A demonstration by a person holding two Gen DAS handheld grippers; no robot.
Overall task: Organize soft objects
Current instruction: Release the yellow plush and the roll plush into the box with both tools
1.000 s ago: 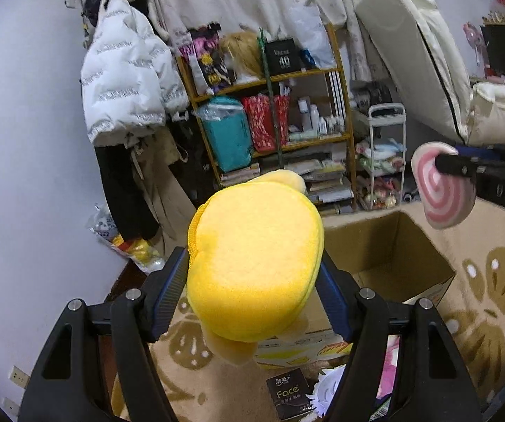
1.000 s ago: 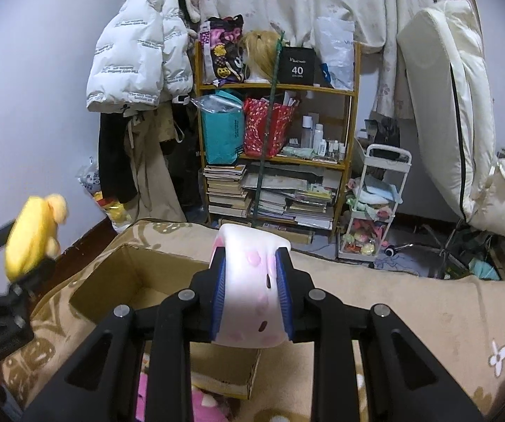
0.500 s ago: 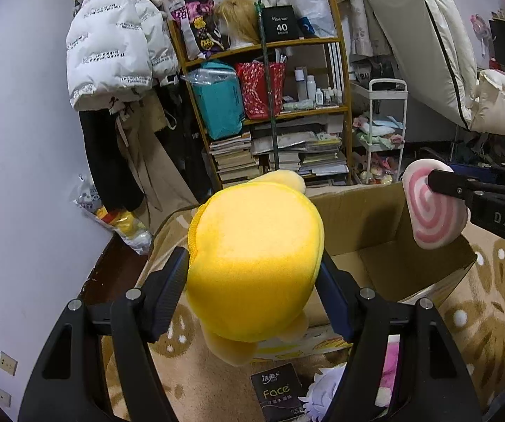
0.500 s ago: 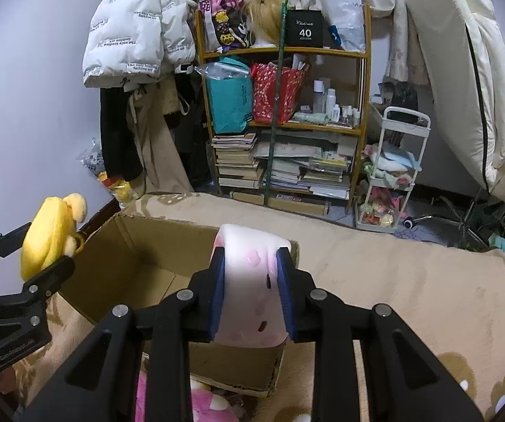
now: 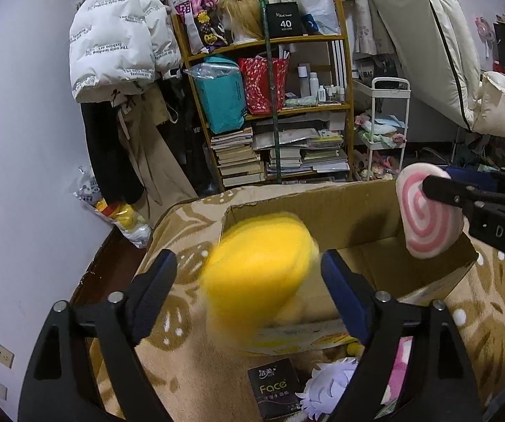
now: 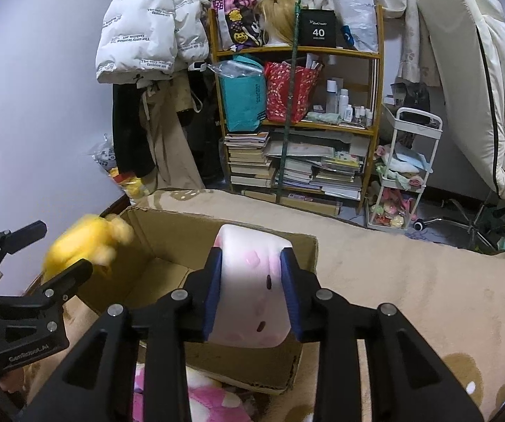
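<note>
The left gripper has just been opening: its blue pads stand clear on both sides of the round yellow plush toy, which half a second ago was pinched firmly. The toy is now blurred at the centre of the left view, probably dropping over the near edge of the open brown cardboard box. In the right view the right gripper has been loosening too, but its pads press on the soft white-and-pink swirl cushion, above the box at lower centre. So the first item is being released into the box, and the cushion seems next.
</note>
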